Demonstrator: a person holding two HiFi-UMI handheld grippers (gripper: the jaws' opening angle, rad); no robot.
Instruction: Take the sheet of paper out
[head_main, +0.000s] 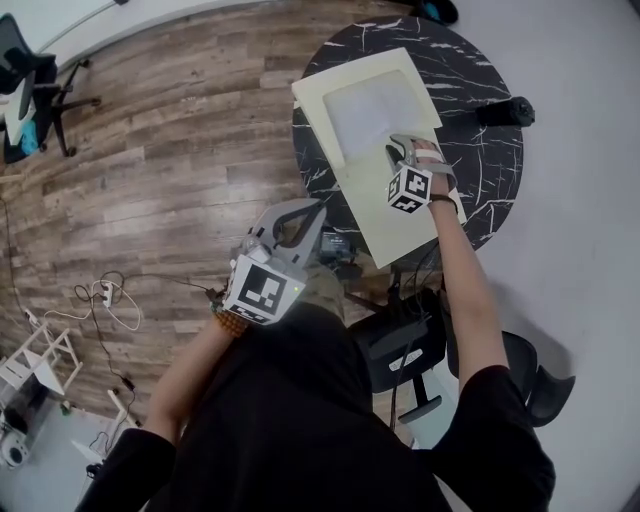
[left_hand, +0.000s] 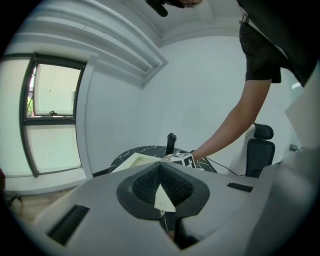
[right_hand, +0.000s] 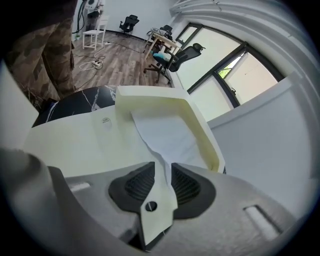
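Right gripper view shows the right gripper with its ribbed pads a little apart. A thin cream flap with a small round stud stands in the gap, and the pads do not visibly press on it. Just beyond the fingertips the white sheet of paper narrows to a point toward the jaws. The rest of it lies in the open pocket of a pale yellow folder, whose raised edge curves round it at the upper right of the frame. The folder rests on a black marbled table.

In the head view this gripper sits on the folder at the upper right, just below the sheet, with its marker cube behind it. The folder lies slantwise on the round table, and its lower corner reaches past the table's edge. A black cylinder lies at the table's right rim.

The left gripper has its fingertips together. A pale triangle shows in the gap behind them, and I cannot tell what it is. In the head view it hangs in the middle of the frame, off the table, near the folder's left edge and over the wooden floor. A dark office chair stands below the table.
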